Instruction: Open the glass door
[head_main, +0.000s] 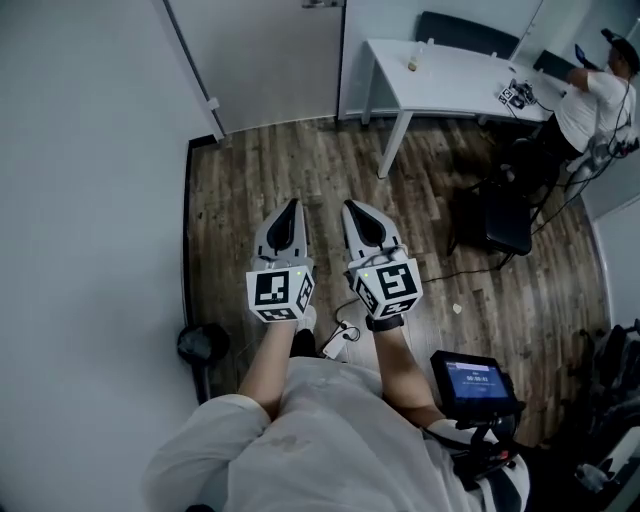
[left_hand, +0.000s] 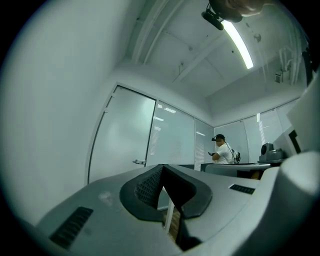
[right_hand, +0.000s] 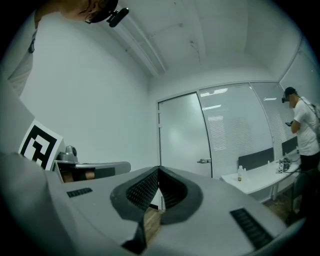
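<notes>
Wood floor (head_main: 300, 160) before glass door (head_main: 270, 70)

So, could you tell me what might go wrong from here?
Both the left gripper and right gripper are shut and empty, so one may bump the handle rather than grasp it unless it opens first. A cable lies on the floor underfoot, a possible trip hazard on the way to the door.

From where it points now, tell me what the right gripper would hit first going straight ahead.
Probably the glass door, near its left edge by the wall, well left of the handle. The right gripper is shut and empty; the way there looks free. Depth is unclear.
</notes>
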